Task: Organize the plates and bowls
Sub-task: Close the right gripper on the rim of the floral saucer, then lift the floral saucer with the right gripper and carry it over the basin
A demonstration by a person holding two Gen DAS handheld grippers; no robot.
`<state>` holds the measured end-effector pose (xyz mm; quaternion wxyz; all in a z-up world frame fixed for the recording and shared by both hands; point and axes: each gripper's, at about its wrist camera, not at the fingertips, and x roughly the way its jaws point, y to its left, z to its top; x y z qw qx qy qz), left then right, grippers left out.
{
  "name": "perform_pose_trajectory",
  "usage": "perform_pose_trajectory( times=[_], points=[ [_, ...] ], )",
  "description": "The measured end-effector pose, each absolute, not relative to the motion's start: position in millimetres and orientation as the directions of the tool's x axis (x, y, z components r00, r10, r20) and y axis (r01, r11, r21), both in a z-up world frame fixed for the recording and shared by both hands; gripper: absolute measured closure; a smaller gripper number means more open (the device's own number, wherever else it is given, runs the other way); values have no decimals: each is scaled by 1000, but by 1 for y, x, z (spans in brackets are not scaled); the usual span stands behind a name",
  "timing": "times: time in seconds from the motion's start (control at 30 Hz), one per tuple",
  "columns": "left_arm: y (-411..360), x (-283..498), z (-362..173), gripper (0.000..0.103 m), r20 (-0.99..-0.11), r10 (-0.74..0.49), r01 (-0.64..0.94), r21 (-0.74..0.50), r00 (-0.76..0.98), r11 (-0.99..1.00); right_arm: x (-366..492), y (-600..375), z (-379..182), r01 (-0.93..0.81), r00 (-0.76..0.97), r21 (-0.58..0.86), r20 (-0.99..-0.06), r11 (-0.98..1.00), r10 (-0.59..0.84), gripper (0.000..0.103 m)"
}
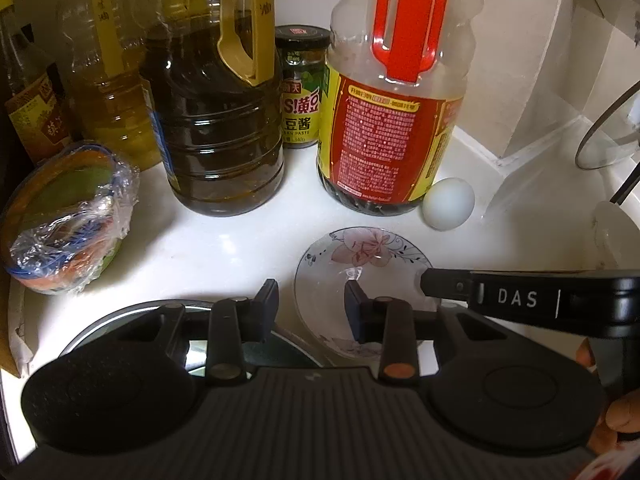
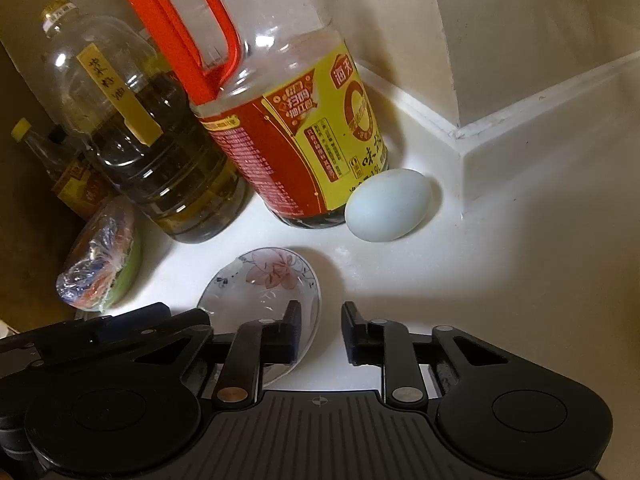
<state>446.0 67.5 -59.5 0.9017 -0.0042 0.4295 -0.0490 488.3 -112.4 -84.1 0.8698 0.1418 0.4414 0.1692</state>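
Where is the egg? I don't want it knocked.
In both views the egg lies on the counter, right of and against the red-labelled bottle, behind the flowered dish.

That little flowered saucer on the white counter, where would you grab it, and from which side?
The small white saucer with the pink flower lies flat and shallow, so only its thin raised rim offers a hold. I would pinch the near right edge, one finger inside and one outside, coming from the open counter. The red-handled bottle and pale egg probably crowd the far side.
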Motion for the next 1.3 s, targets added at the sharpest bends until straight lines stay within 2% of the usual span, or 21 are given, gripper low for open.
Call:
perform_pose_trajectory(
  times=[0.2, 0.37, 0.6, 1.03, 1.13, 1.3],
  points=[
    [69, 457, -66, 76, -795, -98, 87, -57, 599, 995, 493, -111, -89, -168, 547, 397, -724, 902, 420, 92],
    [70, 465, -73, 85, -816, -100, 83, -63, 570, 995, 496, -113, -87, -160, 550, 384, -730, 909, 405, 92],
    [67, 472, -80, 89, -836, -132, 87, -101, 533, 991, 498, -121, -86, -128, 558, 382, -735, 915, 385, 92],
    [51, 469, -79, 90, -834, -144, 102, -105, 533, 989, 494, -123, -91, -98, 542, 396, -748, 913, 382, 92],
    [49, 467, -79, 90, -831, -147, 95, -114, 536, 989, 492, -128, -91, -88, 545, 405, -745, 910, 384, 97],
    [46, 460, -76, 90, -819, -162, 103, -126, 551, 987, 488, -133, -87, -77, 551, 413, -741, 907, 384, 97]
  ],
)
